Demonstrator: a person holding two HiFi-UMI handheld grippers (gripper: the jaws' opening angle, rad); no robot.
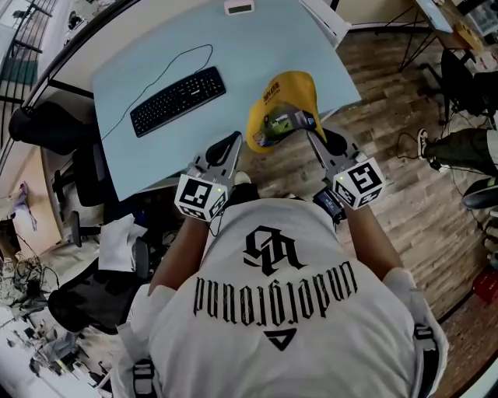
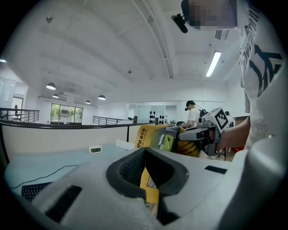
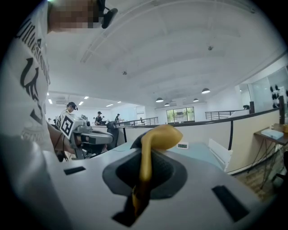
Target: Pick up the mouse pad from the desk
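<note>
Nearest, the left gripper (image 1: 232, 146) has its fingers closed on one edge of the yellow mouse pad (image 1: 282, 105). The right gripper (image 1: 310, 128) pinches the opposite edge, its fingers all but together. The pad hangs between them, clear of the tabletop (image 1: 257, 47), over the tabletop's near edge toward its right corner and partly above the floor.

Each grip takes only a thin strip of a floppy sheet, and in the right gripper view the pad (image 3: 160, 137) curls over above the fingers. I judge that pulling the hands apart could drag an edge free. A dropped pad would likely land on the floor, not the tabletop.

How deep either edge sits between the fingers is hard to tell, since the pad's own fold covers it from above. Its print is too small to read. Farther off, the keyboard (image 1: 177, 99) lies well apart, and the small clock (image 1: 239, 8) at the far edge is cut off.
</note>
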